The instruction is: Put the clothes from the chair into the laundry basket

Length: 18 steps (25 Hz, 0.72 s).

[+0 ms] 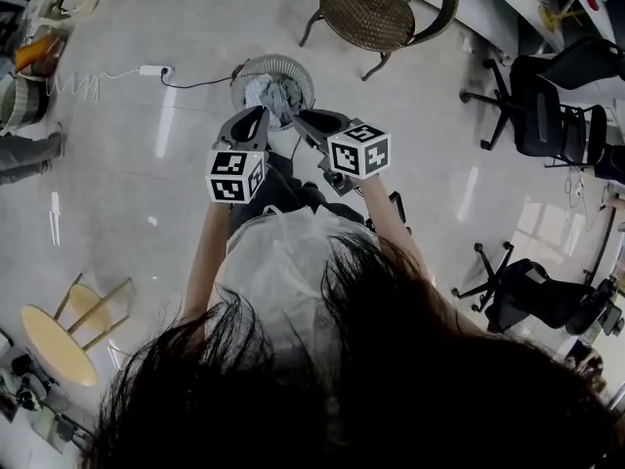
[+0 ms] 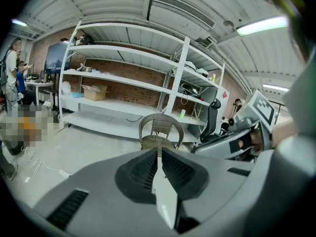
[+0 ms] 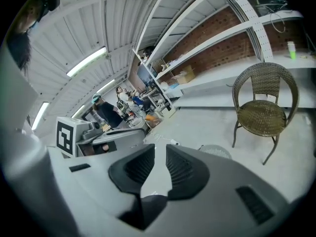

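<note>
The white laundry basket (image 1: 293,64) stands on the floor just ahead of me, with grey clothes (image 1: 271,94) inside it. Beyond it, the wicker chair (image 1: 381,10) has a bare seat. My left gripper (image 1: 256,115) and right gripper (image 1: 305,117) hang side by side above the basket's near rim, both empty. In the left gripper view, the left gripper (image 2: 159,149) has its tips touching and the chair (image 2: 160,132) is straight ahead. In the right gripper view, the right gripper (image 3: 160,149) shows a narrow gap with nothing in it, and the basket (image 3: 216,151) peeks over a jaw.
Black office chairs (image 1: 547,115) (image 1: 532,296) stand to the right. A yellow stool (image 1: 59,335) is at the lower left. A power strip (image 1: 154,70) with its cable lies left of the basket. White shelving (image 2: 123,83) runs behind the chair, and people stand far off to the left.
</note>
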Each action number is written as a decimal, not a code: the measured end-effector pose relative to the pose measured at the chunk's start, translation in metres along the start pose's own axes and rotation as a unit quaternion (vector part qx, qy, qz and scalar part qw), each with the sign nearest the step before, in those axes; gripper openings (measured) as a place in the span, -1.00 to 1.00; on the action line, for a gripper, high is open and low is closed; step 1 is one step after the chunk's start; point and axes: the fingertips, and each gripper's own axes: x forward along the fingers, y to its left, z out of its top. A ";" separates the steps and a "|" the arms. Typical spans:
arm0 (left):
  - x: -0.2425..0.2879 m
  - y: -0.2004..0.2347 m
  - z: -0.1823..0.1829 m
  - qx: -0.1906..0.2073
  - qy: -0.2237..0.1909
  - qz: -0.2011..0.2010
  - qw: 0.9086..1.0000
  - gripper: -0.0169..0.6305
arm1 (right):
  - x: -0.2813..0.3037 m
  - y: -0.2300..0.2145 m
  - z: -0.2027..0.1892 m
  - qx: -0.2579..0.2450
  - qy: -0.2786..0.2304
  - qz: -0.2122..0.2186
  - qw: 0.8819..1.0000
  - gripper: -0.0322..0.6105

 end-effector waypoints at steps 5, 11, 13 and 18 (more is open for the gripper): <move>-0.010 -0.036 -0.008 -0.005 -0.005 0.009 1.000 -0.83 | -0.034 0.002 -0.022 -0.005 -0.003 0.008 1.000 -0.66; -0.028 -0.073 -0.026 -0.002 0.000 0.009 1.000 -0.83 | -0.068 0.008 -0.048 -0.004 -0.011 0.016 1.000 -0.68; -0.033 -0.081 -0.032 0.002 0.001 0.011 1.000 -0.83 | -0.076 0.011 -0.056 -0.002 -0.015 0.019 1.000 -0.68; -0.047 -0.100 -0.044 0.005 0.002 0.016 1.000 -0.83 | -0.092 0.019 -0.079 -0.005 -0.015 0.025 1.000 -0.70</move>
